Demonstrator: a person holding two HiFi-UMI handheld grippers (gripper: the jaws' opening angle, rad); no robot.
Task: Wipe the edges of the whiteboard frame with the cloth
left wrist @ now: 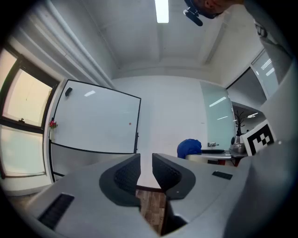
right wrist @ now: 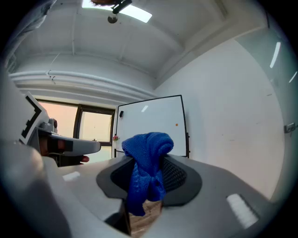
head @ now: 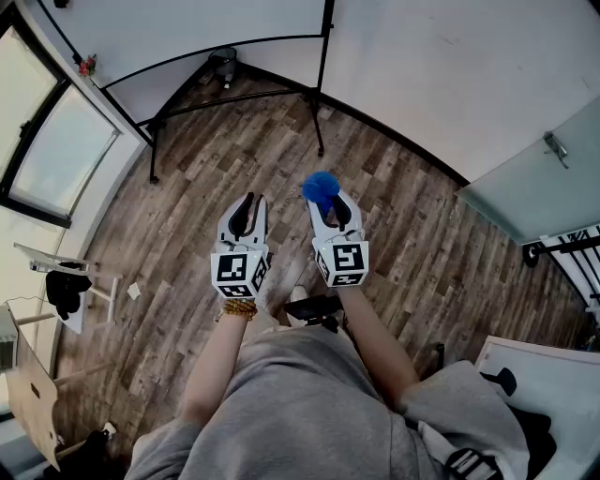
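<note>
The whiteboard (head: 187,28) with its thin black frame stands on a black stand across the wood floor, against the far wall. It also shows in the left gripper view as a whiteboard (left wrist: 95,123) and in the right gripper view as a whiteboard (right wrist: 151,125), well ahead of both grippers. My right gripper (head: 328,204) is shut on a bunched blue cloth (head: 321,186), which bulges out between and above the jaws as the cloth (right wrist: 149,144). My left gripper (head: 244,217) is held beside it, jaws close together with nothing between them (left wrist: 146,160). The cloth (left wrist: 189,148) shows to its right.
The stand's black legs (head: 155,150) spread over the floor below the board. A large window (head: 47,150) is on the left wall. A frosted glass door (head: 534,178) is at the right. A white table (head: 553,375) sits at the lower right, small furniture (head: 66,281) at the left.
</note>
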